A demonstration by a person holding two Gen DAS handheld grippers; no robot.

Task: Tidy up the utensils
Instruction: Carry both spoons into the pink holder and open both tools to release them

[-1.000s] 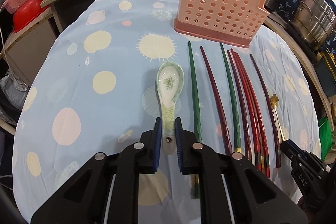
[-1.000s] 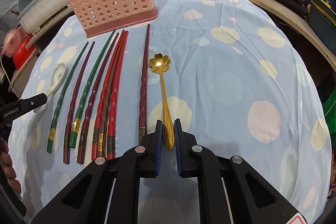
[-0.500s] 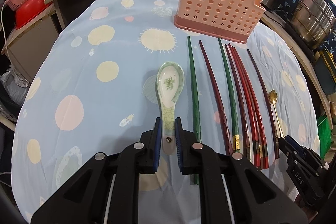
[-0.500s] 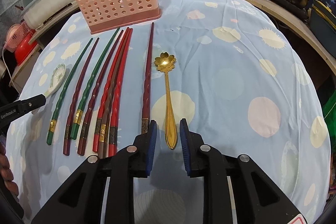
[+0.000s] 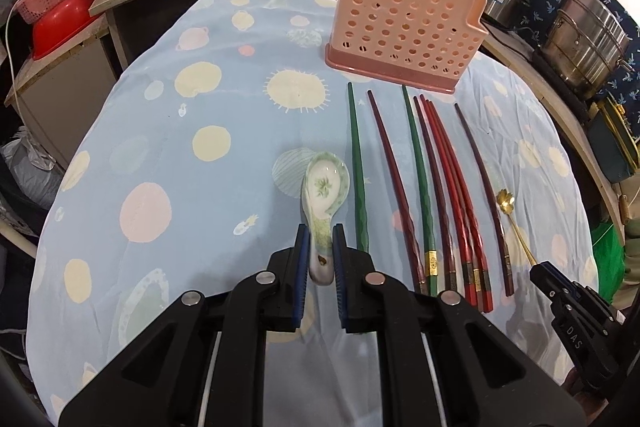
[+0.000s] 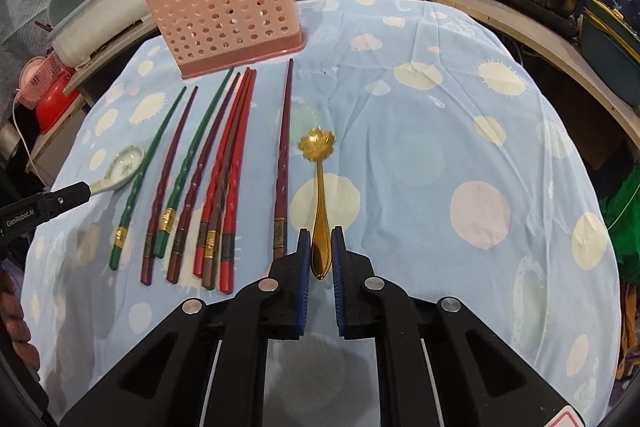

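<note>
- The left gripper [image 5: 320, 251] still pinches the ceramic spoon [image 5: 324, 195] by its handle, now tilted beside the green chopstick [image 5: 357, 171].
- The right gripper [image 6: 321, 251] has just closed again on the gold spoon [image 6: 319, 183], right of the chopsticks [image 6: 224, 179].

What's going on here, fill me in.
A person holds a gripper in each hand. The left gripper is shut on the ceramic spoon; the right gripper has just closed on the gold spoon. The chopsticks lie on the tablecloth before the pink holder.
</note>
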